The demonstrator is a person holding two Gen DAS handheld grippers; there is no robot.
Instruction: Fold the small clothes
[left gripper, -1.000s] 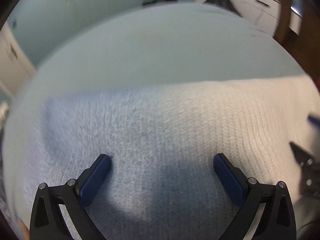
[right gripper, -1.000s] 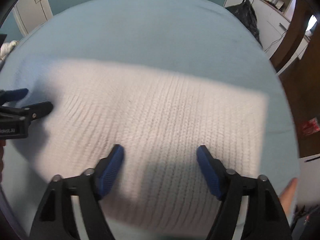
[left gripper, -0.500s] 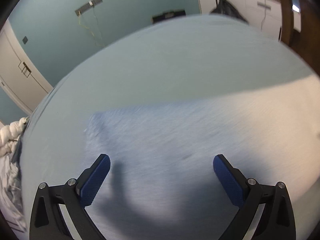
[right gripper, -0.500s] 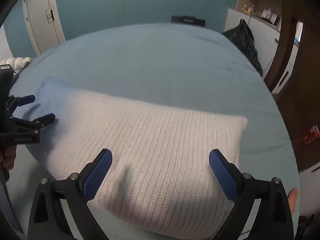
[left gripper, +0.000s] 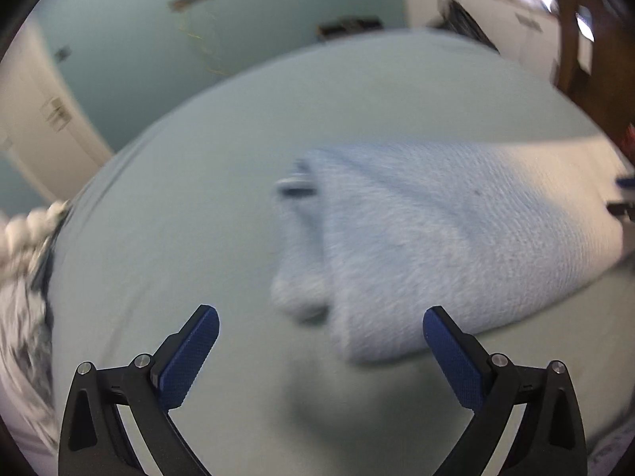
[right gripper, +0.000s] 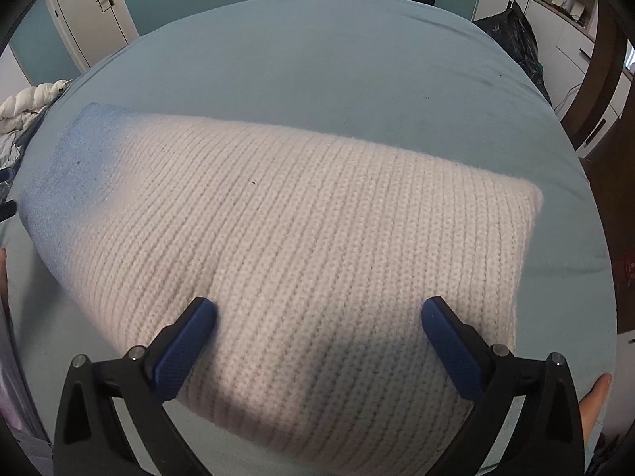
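Observation:
A knitted garment, white fading to blue at one end, lies folded flat on the light blue bed (right gripper: 317, 59). In the right wrist view the garment (right gripper: 297, 230) fills the middle, and my right gripper (right gripper: 317, 333) hovers open and empty over its near part. In the left wrist view, which is blurred, the garment (left gripper: 436, 238) lies ahead and to the right, its blue folded end nearest. My left gripper (left gripper: 319, 349) is open and empty over the bare sheet beside that end. The right gripper's tip (left gripper: 623, 198) shows at that view's right edge.
A pile of white and grey clothes (left gripper: 24, 277) lies at the bed's left edge, also in the right wrist view (right gripper: 27, 107). A black bag (right gripper: 512, 35) and white cabinets (right gripper: 575, 39) stand beyond the bed's far right corner. A wooden post (right gripper: 595, 79) rises at the right.
Both grippers have lifted and pulled back from the garment. The left one has swung left, off the garment and over the bare sheet. The right one has opened wider.

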